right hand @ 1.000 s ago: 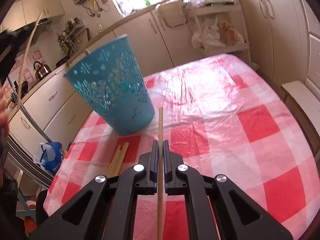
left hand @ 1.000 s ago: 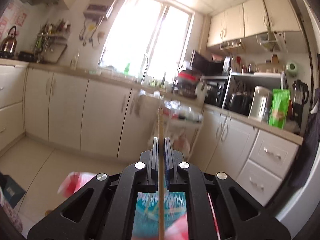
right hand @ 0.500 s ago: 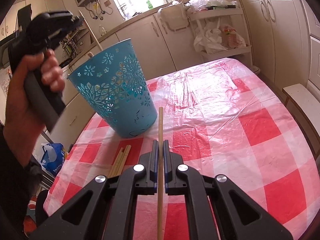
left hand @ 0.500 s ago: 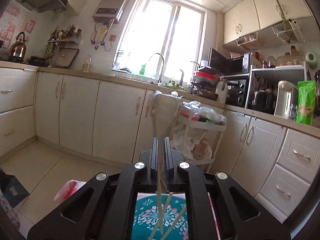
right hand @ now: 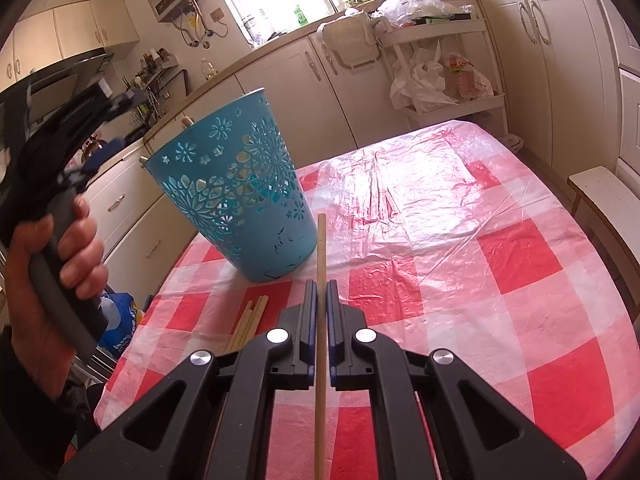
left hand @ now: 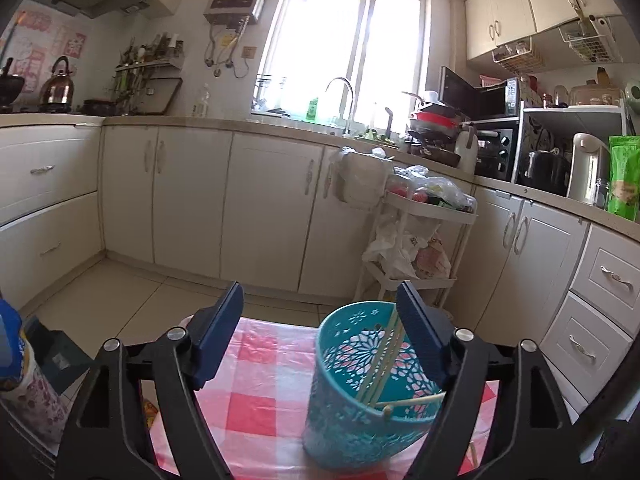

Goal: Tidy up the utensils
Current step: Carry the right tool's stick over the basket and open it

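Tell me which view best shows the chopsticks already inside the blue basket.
The left wrist view: it looks down into the blue basket, showing the chopsticks leaning inside. The right wrist view shows only tips above the rim and slivers through the cutouts.

A table covered by a glossy red-and-white checked cloth (right hand: 460, 216) carries an upright turquoise cut-out basket (right hand: 240, 196) near its far left corner and, just in front of it, a few loose wooden chopsticks (right hand: 250, 322) lying side by side.

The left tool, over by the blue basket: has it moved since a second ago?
Yes. The left tool has come down toward the blue basket, its view dropping against the window, and is opening, with nothing between its pads.
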The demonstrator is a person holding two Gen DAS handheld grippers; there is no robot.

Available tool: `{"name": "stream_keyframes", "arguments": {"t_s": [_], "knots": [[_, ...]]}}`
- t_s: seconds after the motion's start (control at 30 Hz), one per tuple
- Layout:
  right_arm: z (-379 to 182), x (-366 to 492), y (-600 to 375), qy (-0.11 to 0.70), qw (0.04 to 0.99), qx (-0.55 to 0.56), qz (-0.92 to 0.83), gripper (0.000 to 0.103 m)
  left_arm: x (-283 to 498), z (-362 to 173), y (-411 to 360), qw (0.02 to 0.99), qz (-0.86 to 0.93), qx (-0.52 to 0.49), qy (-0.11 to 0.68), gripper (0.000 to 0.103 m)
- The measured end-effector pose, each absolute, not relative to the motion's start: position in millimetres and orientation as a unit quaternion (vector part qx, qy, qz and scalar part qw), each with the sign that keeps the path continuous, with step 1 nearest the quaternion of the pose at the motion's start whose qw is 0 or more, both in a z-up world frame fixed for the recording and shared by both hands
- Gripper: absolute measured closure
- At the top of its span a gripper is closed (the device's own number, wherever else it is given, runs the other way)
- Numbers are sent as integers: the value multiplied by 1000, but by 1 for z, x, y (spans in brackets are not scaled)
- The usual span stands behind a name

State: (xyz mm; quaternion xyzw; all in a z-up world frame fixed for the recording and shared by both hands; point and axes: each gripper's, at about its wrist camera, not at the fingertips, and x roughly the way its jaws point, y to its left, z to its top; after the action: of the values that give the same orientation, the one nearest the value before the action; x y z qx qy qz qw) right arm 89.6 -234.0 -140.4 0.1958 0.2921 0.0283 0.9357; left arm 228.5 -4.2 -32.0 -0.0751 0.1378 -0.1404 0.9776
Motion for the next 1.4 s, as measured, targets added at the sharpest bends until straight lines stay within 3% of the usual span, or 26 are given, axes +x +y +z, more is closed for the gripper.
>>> {"name": "stream_keyframes", "arguments": {"t_s": [0.37, 0.6, 1.03, 1.4], "knots": [[-127, 77, -246, 254, 939, 228, 42, 97, 190, -124, 48, 947, -106, -145, 265, 21], [-69, 81, -241, 180, 955, 223, 69, 97, 185, -151, 57, 933, -108, -180, 293, 18], [40, 156, -213, -39, 965, 242, 96, 97, 170, -127, 72, 945, -71, -214, 237, 16], [-22, 202, -200, 32, 972, 222, 65, 97, 175, -64, 87, 957, -62, -246, 144, 11]]}}
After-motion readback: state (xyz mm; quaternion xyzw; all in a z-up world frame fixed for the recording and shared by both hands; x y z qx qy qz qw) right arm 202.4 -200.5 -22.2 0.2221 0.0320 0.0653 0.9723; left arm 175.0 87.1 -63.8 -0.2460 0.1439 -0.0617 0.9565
